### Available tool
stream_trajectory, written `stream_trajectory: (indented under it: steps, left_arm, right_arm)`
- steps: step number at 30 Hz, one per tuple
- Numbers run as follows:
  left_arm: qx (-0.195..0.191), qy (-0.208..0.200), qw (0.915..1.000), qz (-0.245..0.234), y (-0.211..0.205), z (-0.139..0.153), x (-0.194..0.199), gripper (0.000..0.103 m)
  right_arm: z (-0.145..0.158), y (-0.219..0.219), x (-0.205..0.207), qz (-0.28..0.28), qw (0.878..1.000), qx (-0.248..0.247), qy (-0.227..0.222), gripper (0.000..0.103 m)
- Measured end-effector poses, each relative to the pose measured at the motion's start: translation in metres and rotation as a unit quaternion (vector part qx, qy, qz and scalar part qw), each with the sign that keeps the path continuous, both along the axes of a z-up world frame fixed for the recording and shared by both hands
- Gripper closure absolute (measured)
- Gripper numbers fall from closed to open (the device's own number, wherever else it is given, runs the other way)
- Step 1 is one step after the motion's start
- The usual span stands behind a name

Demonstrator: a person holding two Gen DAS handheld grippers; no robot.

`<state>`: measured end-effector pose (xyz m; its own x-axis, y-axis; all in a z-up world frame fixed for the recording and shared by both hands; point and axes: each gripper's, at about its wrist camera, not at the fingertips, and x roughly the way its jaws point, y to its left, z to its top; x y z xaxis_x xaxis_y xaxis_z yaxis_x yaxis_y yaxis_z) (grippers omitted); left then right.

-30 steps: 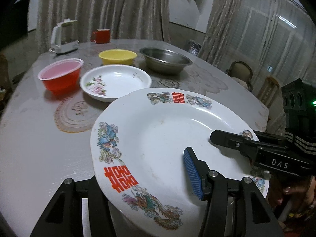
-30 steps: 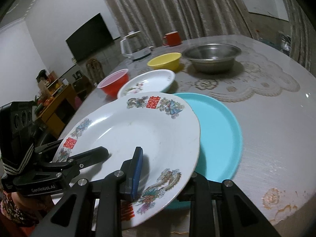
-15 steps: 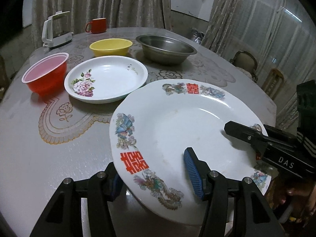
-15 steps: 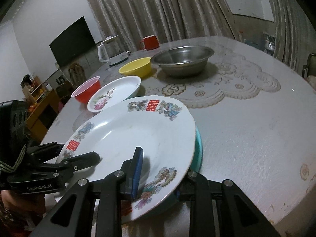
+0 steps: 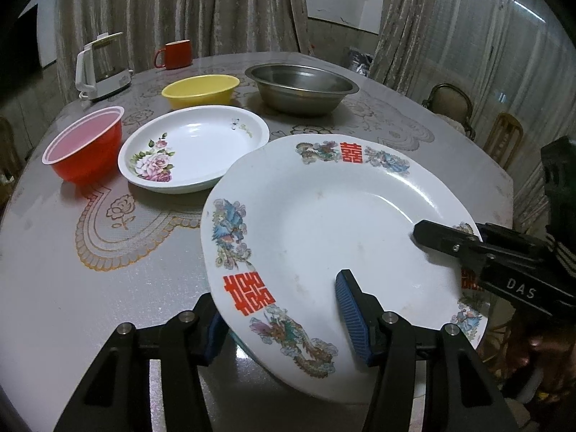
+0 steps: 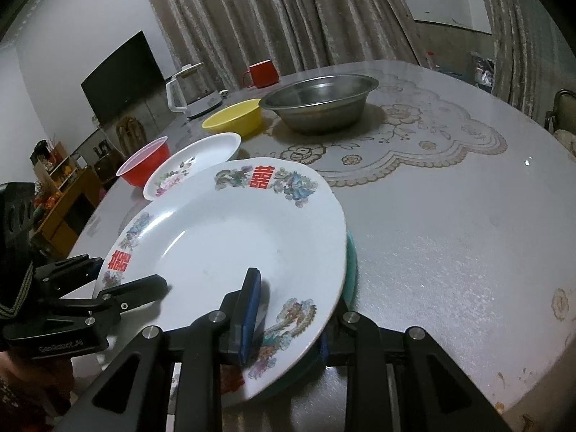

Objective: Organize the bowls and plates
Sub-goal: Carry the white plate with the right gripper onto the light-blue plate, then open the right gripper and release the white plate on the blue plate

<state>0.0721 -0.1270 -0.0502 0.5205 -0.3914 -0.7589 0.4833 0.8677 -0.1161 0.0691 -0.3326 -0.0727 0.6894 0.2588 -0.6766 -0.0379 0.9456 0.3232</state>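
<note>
Near the table's point(image 5: 72, 306) front edge, the big white plate point(image 5: 334, 223) with the red double-happiness marks and dragon pattern is lying on top of the teal plate point(image 6: 351, 262), of which only a thin green sliver is showing past its right rim in the right wrist view. A second ago the teal plate was lying wide open beside the white one, which was held tilted above it; now the white plate is covering it almost wholly and is sitting lower and flatter.

Both grippers are still straddling the white plate's near rim. The left gripper point(image 5: 284, 309) is standing with one blue pad over the plate's well and the other under its left edge; the pads are looking clear of the surface, so it is standing apart around the rim rather than pinching. The right gripper point(image 6: 288, 309) has just been opening a little, with the rim still between its jaws; whether its pads are still pressing I cannot tell.

The left wrist view is showing the rose plate point(image 5: 194, 147) touching or just behind the white plate's far-left rim, the red bowl point(image 5: 84, 144), yellow bowl point(image 5: 199, 88), steel bowl point(image 5: 300, 86), red mug point(image 5: 176, 54) and kettle point(image 5: 102, 66) behind. Only the right wrist view is showing the teal edge, a dark television point(image 6: 122, 75) and a wooden shelf point(image 6: 61, 194) off the table's left.
</note>
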Motion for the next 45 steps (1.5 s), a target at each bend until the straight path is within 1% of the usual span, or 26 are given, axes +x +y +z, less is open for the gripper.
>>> stream_trajectory:
  steps: [2,4,8,10,12,14,16,19,23,27,28,29,30,32,41,45]
  left_arm:
    - [0.002,-0.001,1.0,-0.001,0.0,0.0,-0.001,0.046]
    - [0.003,-0.001,1.0,-0.004,0.0,0.001,-0.003,0.046]
    - [-0.001,0.0,1.0,-0.004,0.003,0.003,-0.008,0.046]
    - [-0.005,-0.001,1.0,-0.002,0.006,0.005,-0.012,0.048]
    - [-0.007,0.0,1.0,0.002,0.009,0.006,-0.014,0.054]
    - [-0.012,0.001,0.9999,0.005,0.012,0.008,-0.016,0.056]
    - [-0.014,-0.001,0.9999,0.005,0.014,0.008,-0.017,0.057]
    - [-0.012,-0.004,0.9999,0.006,0.013,0.008,-0.017,0.058]
    - [-0.015,-0.001,0.9999,0.006,0.015,0.008,-0.014,0.059]
    - [-0.019,0.006,0.9998,0.009,0.016,0.009,-0.013,0.059]
    - [-0.025,0.01,0.9996,0.011,0.018,0.009,-0.013,0.059]
    - [-0.027,0.011,0.9995,0.011,0.018,0.01,-0.014,0.054]
    - [-0.026,0.012,0.9995,0.015,0.019,0.01,-0.014,0.041]
    - [-0.024,0.01,0.9993,0.025,0.024,0.011,-0.016,0.029]
    - [-0.055,0.019,0.9969,0.052,0.051,0.012,-0.016,0.028]
    - [-0.062,0.022,0.9959,0.063,0.06,0.013,-0.017,0.025]
  right_arm:
    - [0.001,-0.002,-0.003,-0.004,1.0,-0.001,0.003,0.075]
    - [0.004,-0.006,-0.008,-0.004,1.0,0.009,0.003,0.074]
    - [0.01,-0.008,-0.015,-0.005,1.0,0.005,0.001,0.075]
    - [0.011,-0.008,-0.017,-0.005,1.0,-0.001,-0.001,0.076]
    - [0.012,-0.006,-0.019,-0.006,1.0,-0.015,-0.003,0.077]
    - [0.011,-0.008,-0.02,-0.011,1.0,-0.005,-0.002,0.078]
    - [0.01,-0.009,-0.02,-0.014,1.0,0.002,-0.001,0.079]
    - [0.011,-0.006,-0.02,-0.018,1.0,-0.006,-0.001,0.079]
    - [0.011,-0.005,-0.02,-0.018,1.0,-0.005,0.003,0.079]
    - [0.011,-0.006,-0.021,-0.019,1.0,0.001,0.008,0.076]
    - [0.011,-0.005,-0.021,-0.019,1.0,0.0,0.008,0.076]
    - [0.012,-0.004,-0.022,-0.019,1.0,-0.005,0.008,0.075]
    - [0.012,-0.003,-0.022,-0.02,1.0,-0.009,0.009,0.074]
    - [0.013,-0.003,-0.022,-0.02,1.0,-0.013,0.009,0.074]
    - [0.021,-0.004,-0.027,-0.03,0.999,-0.031,0.004,0.072]
    - [0.028,-0.003,-0.029,-0.033,0.999,-0.043,0.001,0.071]
